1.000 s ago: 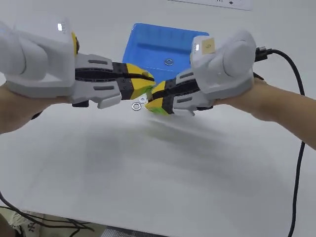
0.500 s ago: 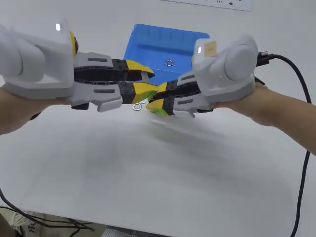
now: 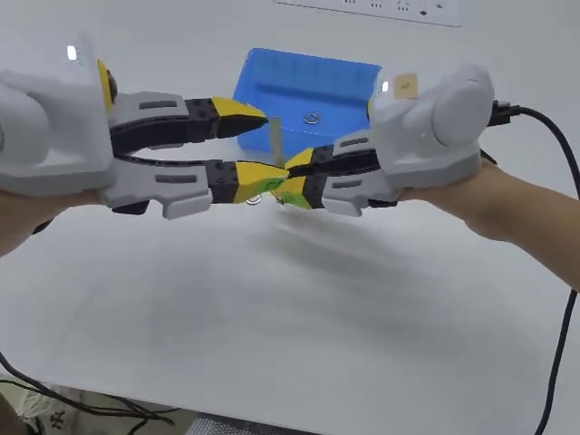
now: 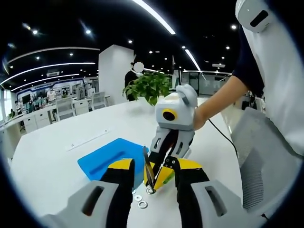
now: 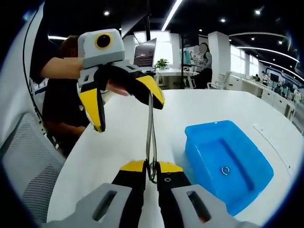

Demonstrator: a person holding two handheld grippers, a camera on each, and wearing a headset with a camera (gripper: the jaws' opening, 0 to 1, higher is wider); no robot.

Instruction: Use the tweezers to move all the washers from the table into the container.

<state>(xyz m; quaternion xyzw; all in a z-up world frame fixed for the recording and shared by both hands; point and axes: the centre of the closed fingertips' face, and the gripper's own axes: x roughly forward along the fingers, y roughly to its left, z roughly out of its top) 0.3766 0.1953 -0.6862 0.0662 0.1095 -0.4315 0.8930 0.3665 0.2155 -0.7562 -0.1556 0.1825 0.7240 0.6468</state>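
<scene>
The tweezers (image 5: 151, 133) stand gripped at one end in the right gripper (image 5: 152, 167), whose jaws are pressed narrow around them. From there they reach away toward the left gripper (image 5: 128, 114), and their far end lies close against one of its yellow jaws; whether it touches, I cannot tell. In the left gripper view the tweezers (image 4: 147, 168) rise in the gap between the left gripper (image 4: 154, 166) jaws, which are spread wide and grip nothing.

In the head view the left gripper (image 3: 272, 145) comes in from the left and the right gripper (image 3: 292, 177) from the right, their tips meeting just near of the blue container (image 3: 308, 63). The tweezers (image 3: 275, 136) show as a thin grey strip between the left jaws.

Two washers (image 4: 142, 204) lie on the white table (image 3: 272, 308) just below the grippers' tips, near the container (image 4: 102, 161). One washer (image 5: 226, 169) lies inside the container (image 5: 209, 142).
</scene>
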